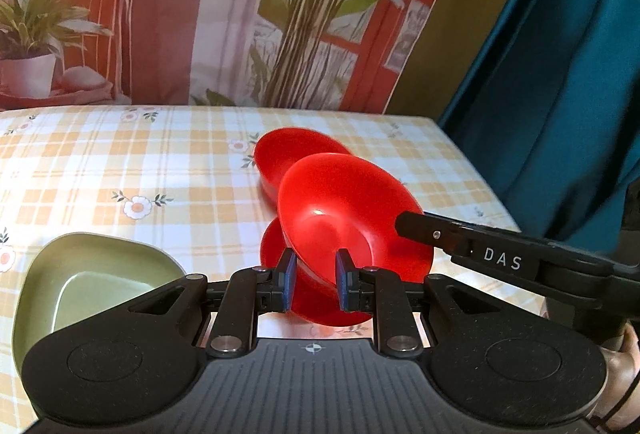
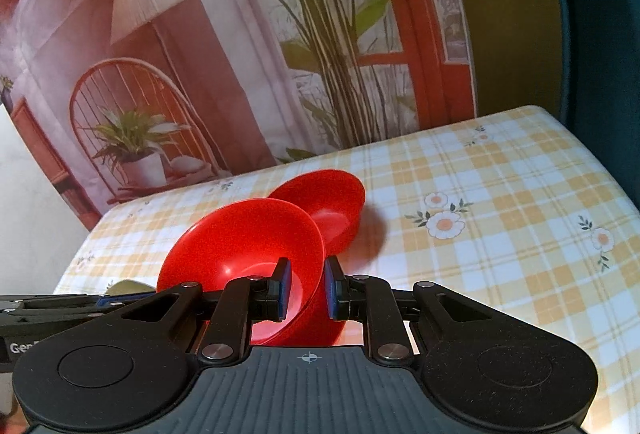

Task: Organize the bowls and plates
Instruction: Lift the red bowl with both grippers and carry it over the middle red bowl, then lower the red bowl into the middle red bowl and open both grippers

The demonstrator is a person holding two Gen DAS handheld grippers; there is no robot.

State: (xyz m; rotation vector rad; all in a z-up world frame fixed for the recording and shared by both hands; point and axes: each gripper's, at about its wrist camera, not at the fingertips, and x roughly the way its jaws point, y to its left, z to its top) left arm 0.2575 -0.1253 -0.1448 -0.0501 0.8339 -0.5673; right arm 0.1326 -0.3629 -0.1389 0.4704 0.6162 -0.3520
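A tilted red bowl (image 1: 340,202) is held above a red plate (image 1: 320,298) on the checked tablecloth. My left gripper (image 1: 315,284) has its blue pads on either side of the bowl's near rim, shut on it. My right gripper (image 2: 305,288) is shut on the opposite rim of the same bowl (image 2: 244,238); its finger shows in the left wrist view (image 1: 440,234). A second red bowl (image 1: 296,154) sits on the table behind, also in the right wrist view (image 2: 336,206).
A green rounded-triangular dish (image 1: 92,274) sits on the table at the near left. The yellow checked tablecloth (image 1: 120,162) ends at a printed backdrop behind and a teal curtain (image 1: 560,74) on the right. The table's right edge is near the bowls.
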